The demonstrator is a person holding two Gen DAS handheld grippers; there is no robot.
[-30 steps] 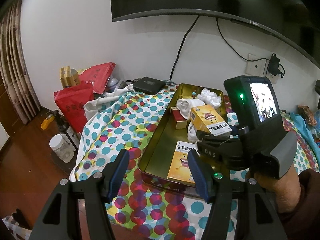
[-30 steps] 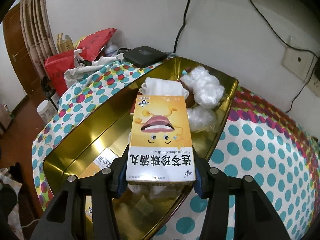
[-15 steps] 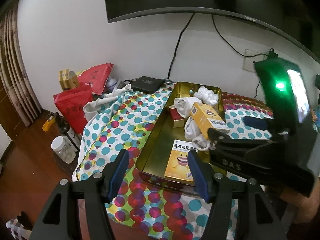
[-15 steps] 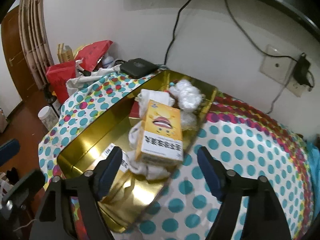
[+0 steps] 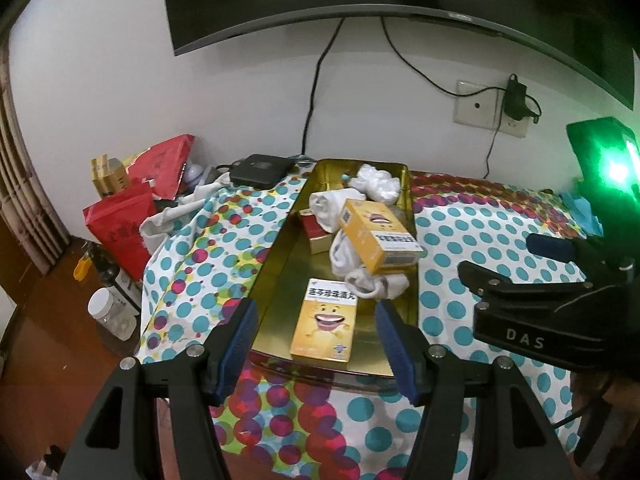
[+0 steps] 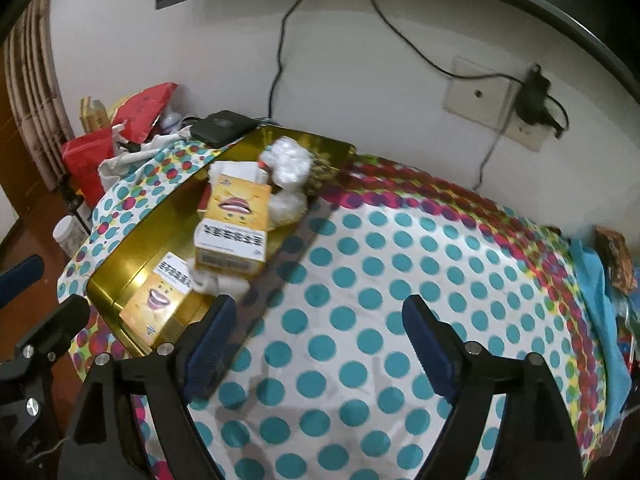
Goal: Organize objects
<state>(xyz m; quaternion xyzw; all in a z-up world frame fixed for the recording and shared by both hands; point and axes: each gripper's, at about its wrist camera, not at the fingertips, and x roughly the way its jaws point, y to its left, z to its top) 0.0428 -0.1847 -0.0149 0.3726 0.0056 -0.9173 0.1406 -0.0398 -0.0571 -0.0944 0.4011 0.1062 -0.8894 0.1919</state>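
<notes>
Your right gripper [image 6: 316,332] has just been opening and now stands wide with nothing between its jaws, hanging over bare dotted cloth [image 6: 400,280] beside the gold tin tray [image 6: 116,276]. Your left gripper [image 5: 316,336] is partly open and also empty, poised at the tray's near end. The yellow medicine box [image 6: 232,224] you were handling lies tilted inside the tray, propped on rolled white socks [image 5: 360,256]. A second yellow box [image 5: 326,322] lies flat on the tray floor near the front wall. Behind them sit a small red box [image 5: 314,230] and a crumpled white plastic wad [image 5: 378,182].

By the look of it, one placement is done and you are between items. The next move calls for choosing something still outside the tray; the blue and brown clutter [image 6: 608,264] at the cloth's far right edge looks likeliest. Swing the right gripper that way, keep it wide, and come down squarely. Mind the tilted box: it could slide off the socks if the tray is bumped.
</notes>
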